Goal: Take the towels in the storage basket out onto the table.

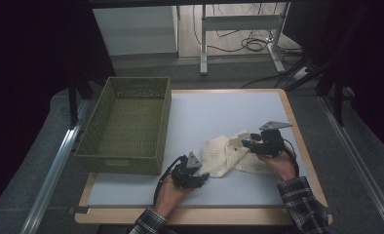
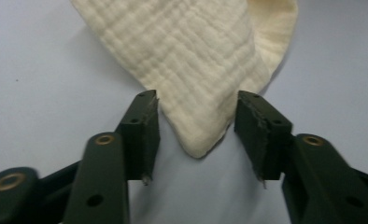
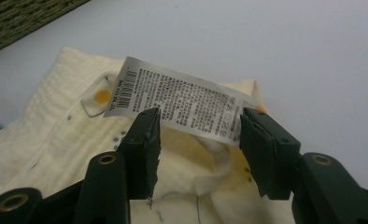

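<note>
Now the left gripper stands with its jaws parted, a corner of the cream cloth lying between them, the pads clear of it. Likewise the right gripper is open, the cloth's white label just past the jaw tips and its folds between them

Cloth was cream, crinkle-textured, with small orange and blue-grey marks; its label white with black print. Basket olive green. Tabletop pale grey.
</note>
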A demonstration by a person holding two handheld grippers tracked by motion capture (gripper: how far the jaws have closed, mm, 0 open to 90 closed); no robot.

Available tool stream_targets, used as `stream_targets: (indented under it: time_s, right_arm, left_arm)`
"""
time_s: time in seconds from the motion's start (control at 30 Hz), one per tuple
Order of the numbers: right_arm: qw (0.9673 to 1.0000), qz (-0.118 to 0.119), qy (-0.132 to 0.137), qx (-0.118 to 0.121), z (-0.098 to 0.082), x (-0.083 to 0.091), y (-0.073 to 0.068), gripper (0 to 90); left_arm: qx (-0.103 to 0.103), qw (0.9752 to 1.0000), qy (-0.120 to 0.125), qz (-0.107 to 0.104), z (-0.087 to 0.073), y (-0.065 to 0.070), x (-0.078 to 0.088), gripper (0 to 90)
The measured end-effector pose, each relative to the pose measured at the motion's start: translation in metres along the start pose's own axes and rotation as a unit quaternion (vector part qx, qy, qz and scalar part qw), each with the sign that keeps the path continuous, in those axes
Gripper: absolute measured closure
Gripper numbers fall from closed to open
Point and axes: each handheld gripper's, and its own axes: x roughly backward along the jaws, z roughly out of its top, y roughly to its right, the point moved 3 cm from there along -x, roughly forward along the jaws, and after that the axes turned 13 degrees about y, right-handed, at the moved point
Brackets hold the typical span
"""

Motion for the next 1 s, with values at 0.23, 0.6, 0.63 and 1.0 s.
stream_targets:
  time_s: [0.23,0.6,0.63,1.0]
  right_arm:
    - [0.9997,-0.020,-0.014,0.001,-0.008,-0.021,0.004,89.5]
    - [0.9994,-0.026,0.020,0.009,0.017,0.008,0.008,90.0]
    - [0.9994,-0.026,0.022,0.008,0.018,0.010,0.008,90.0]
    - [0.9999,-0.010,0.002,0.002,0.002,-0.007,0.007,52.4]
  left_arm:
    - [0.011,0.9999,0.009,-0.005,0.000,-0.005,-0.001,84.6]
    - [0.012,0.9982,0.056,0.016,0.038,-0.018,0.019,86.7]
    - [0.012,0.9980,0.059,0.019,0.045,-0.020,0.020,86.6]
    - [0.020,0.9982,0.054,0.018,0.060,-0.030,0.020,85.4]
